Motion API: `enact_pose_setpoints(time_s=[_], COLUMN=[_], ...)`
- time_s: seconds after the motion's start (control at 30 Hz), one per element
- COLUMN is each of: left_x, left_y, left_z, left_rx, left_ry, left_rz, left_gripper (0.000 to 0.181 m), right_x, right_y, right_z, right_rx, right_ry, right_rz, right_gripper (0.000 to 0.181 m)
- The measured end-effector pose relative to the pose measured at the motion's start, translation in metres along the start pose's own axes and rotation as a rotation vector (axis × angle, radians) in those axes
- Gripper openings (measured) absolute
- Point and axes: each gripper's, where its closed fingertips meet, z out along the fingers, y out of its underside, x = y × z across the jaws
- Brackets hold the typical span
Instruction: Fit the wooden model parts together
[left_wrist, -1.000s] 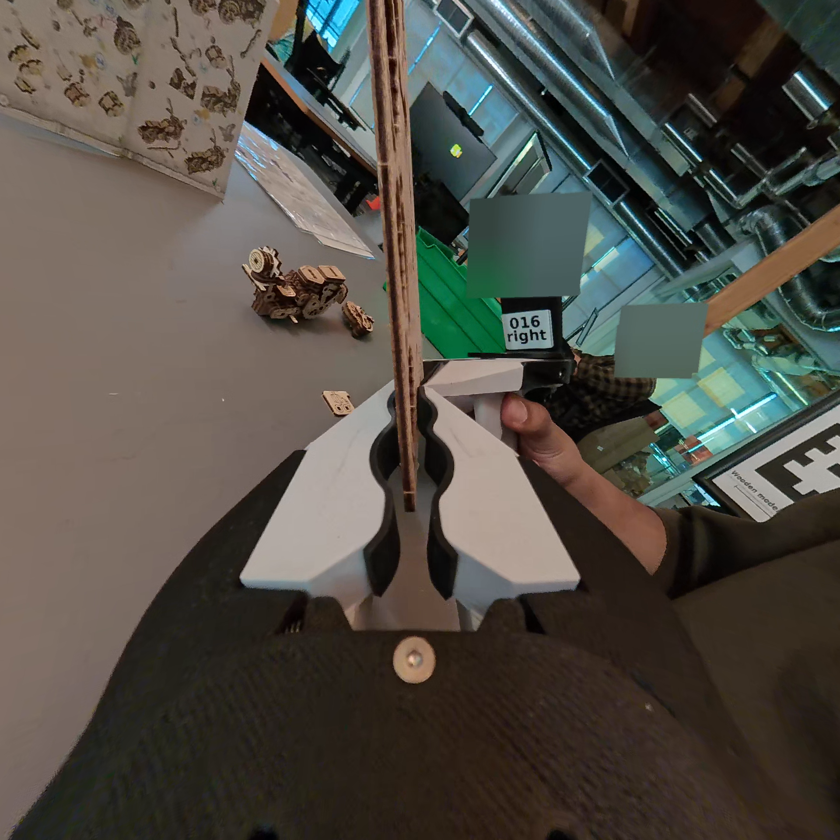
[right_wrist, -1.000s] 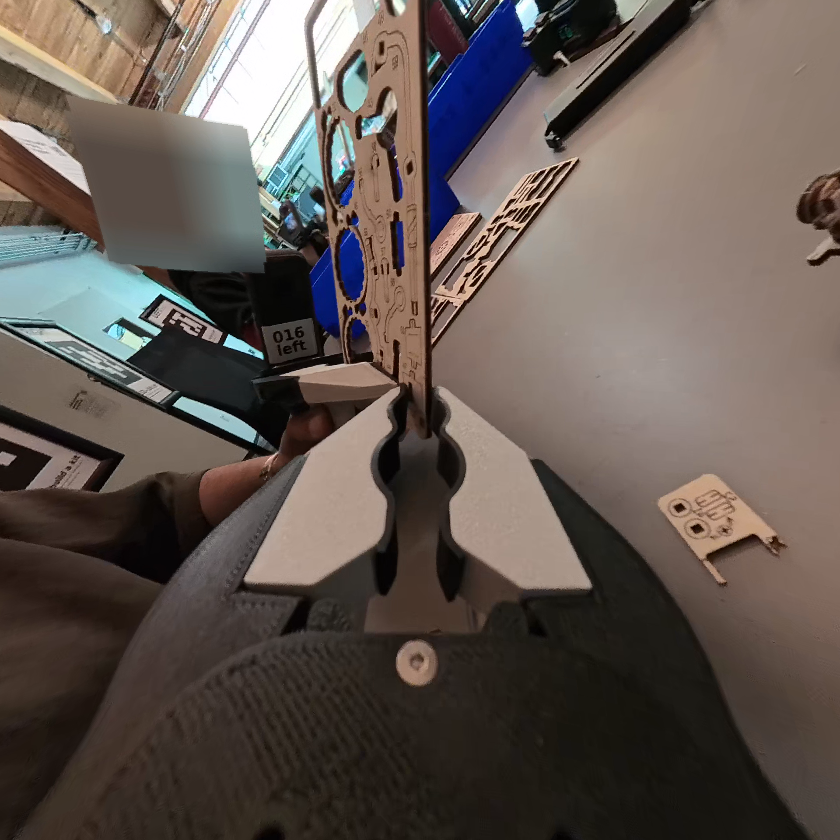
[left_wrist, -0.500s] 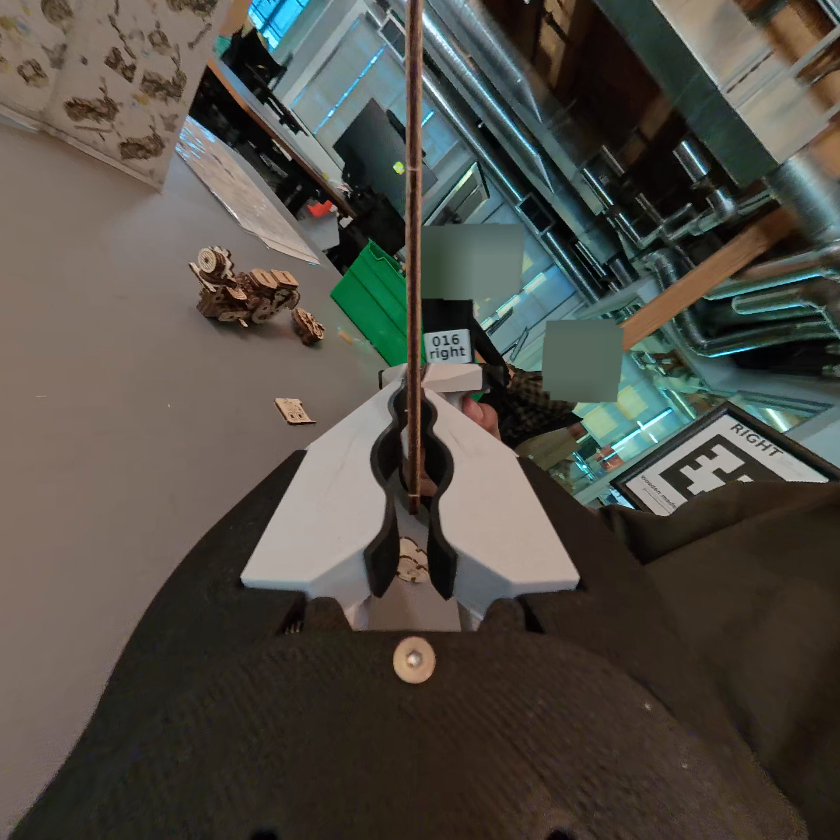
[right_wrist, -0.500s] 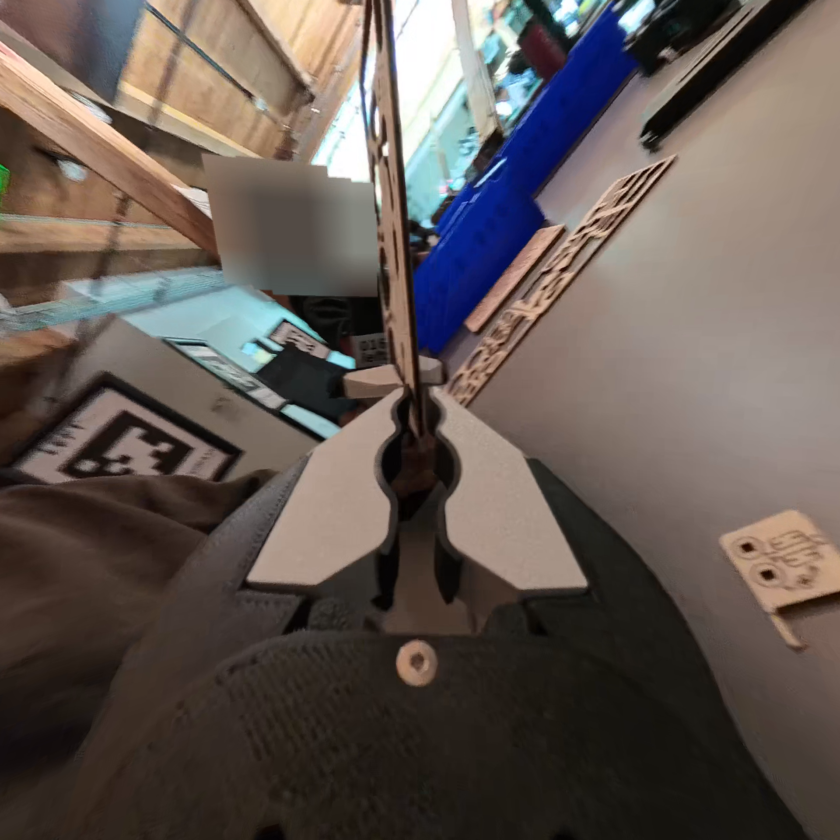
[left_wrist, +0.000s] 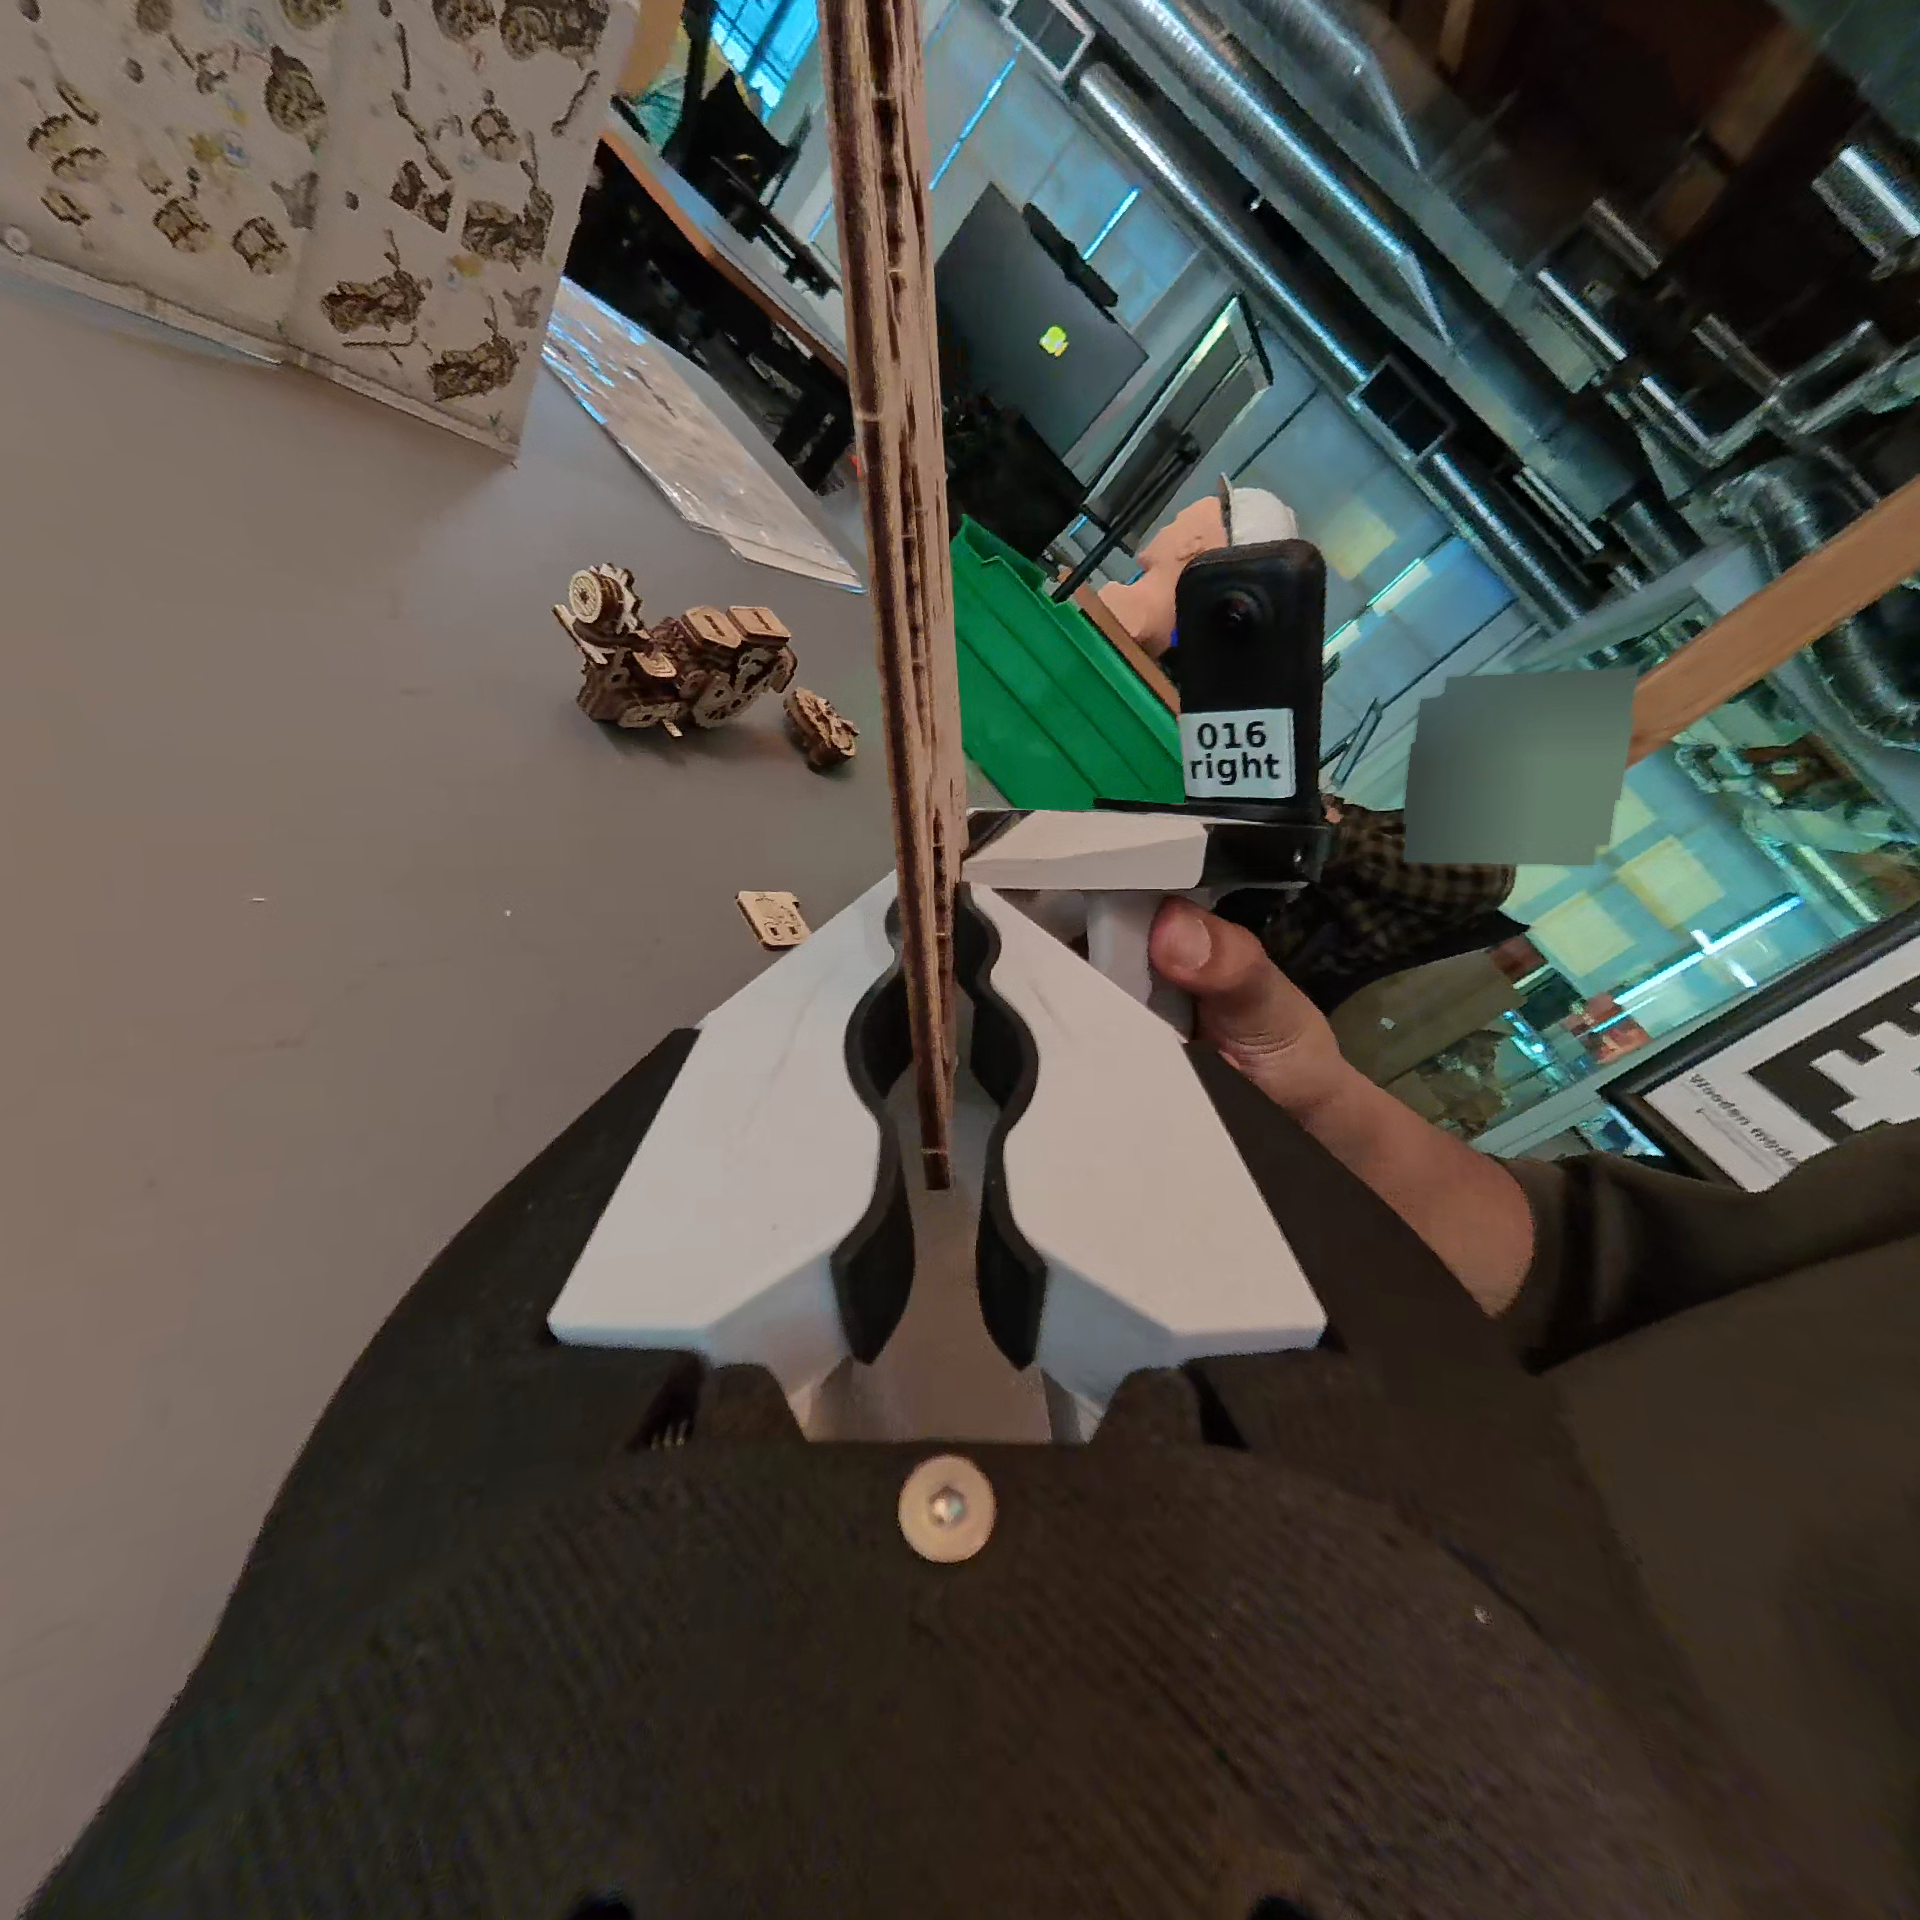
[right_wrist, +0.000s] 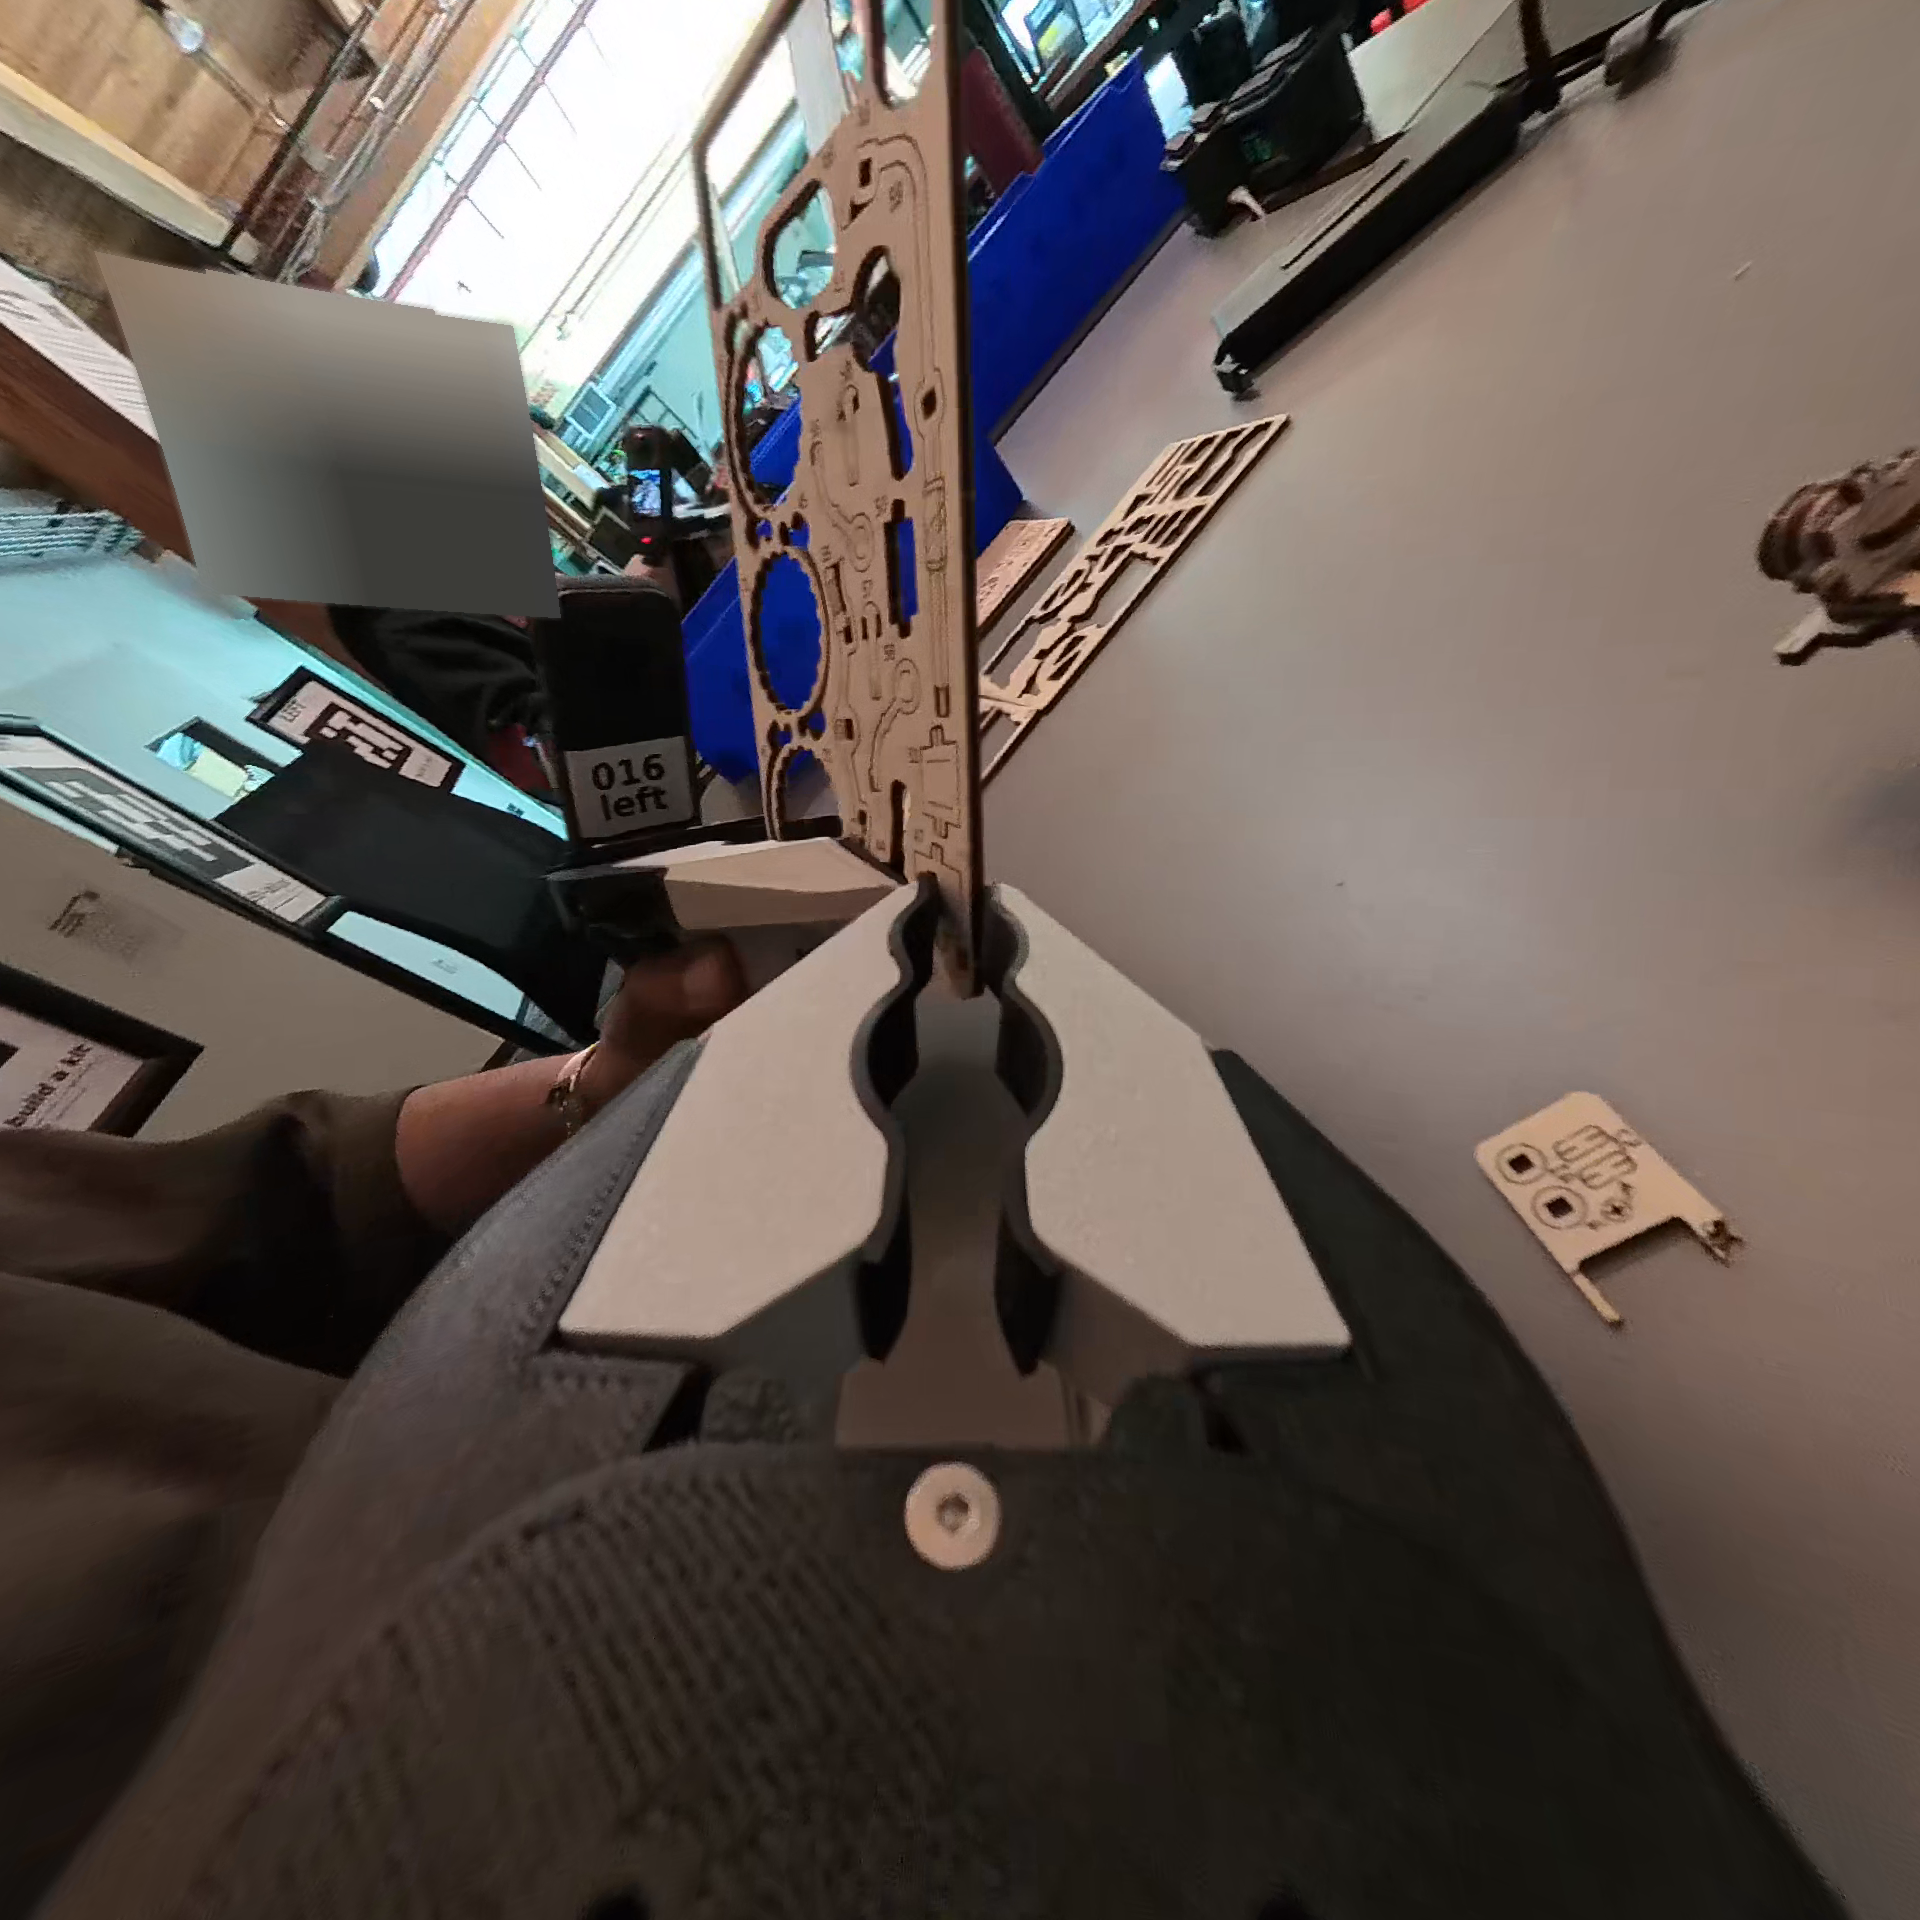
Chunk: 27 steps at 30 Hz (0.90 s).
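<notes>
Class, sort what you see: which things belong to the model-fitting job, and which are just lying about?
In the job:
wooden sheet
left gripper
right gripper
small cut piece
built model

Lying about:
green bin
blue bin
spent sheet

A green bin (left_wrist: 1049, 686) sits at the far edge of the grey worktop (left_wrist: 312, 935), with a printed sheet (left_wrist: 312, 177) propped upright toward its far left corner. A blue bin (right_wrist: 1049, 270) stands along another edge, near a flat black stand (right_wrist: 1351, 239).

Left tongs (left_wrist: 940, 935); right tongs (right_wrist: 951, 914); both clamped
</notes>
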Motion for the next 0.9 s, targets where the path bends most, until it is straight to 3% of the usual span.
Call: enact_pose_setpoints(time_s=[0.17, 0.33, 0.37, 0.43, 0.47, 0.6, 0.7, 0.8, 0.9], left_x=[-0.004, 0.008, 0.007, -0.002, -0.008, -0.02, -0.011, 0.012, 0.025], left_y=[0.003, -0.006, -0.005, -0.003, -0.007, -0.049, -0.067, -0.059, -0.026], left_z=[0.001, 0.001, 0.001, -0.001, -0.005, -0.031, -0.044, -0.033, -0.019], left_rx=[0.001, 0.038, 0.03, -0.001, 0.008, 0.139, 0.171, 0.032, -0.236], left_ry=[-0.018, 0.061, 0.059, 0.029, 0.002, -0.129, -0.235, -0.277, -0.246], left_rz=[0.004, -0.042, -0.038, -0.023, -0.01, 0.122, 0.346, 0.626, 0.741], left_gripper=[0.001, 0.0, 0.004, 0.039, 0.045, 0.06, 0.063, 0.062, 0.061], right_x=[0.005, -0.005, -0.004, -0.001, 0.002, 0.012, 0.014, 0.0, -0.015], right_y=[0.002, -0.01, -0.012, -0.018, -0.02, -0.024, -0.014, 0.007, 0.035], right_z=[0.001, -0.005, -0.007, -0.012, -0.014, -0.019, -0.016, -0.009, -0.006], right_rx=[-0.002, 0.059, 0.069, 0.097, 0.105, 0.082, 0.01, -0.128, -0.289], right_ry=[0.064, -0.174, -0.189, -0.202, -0.189, -0.115, -0.073, -0.152, -0.234], right_rz=[-0.035, 0.095, 0.126, 0.166, 0.165, 0.069, -0.026, -0.073, -0.116], right_gripper=[0.009, 0.005, 0.004, 0.001, 0.0, 0.0, 0.0, 0.0, 0.001])
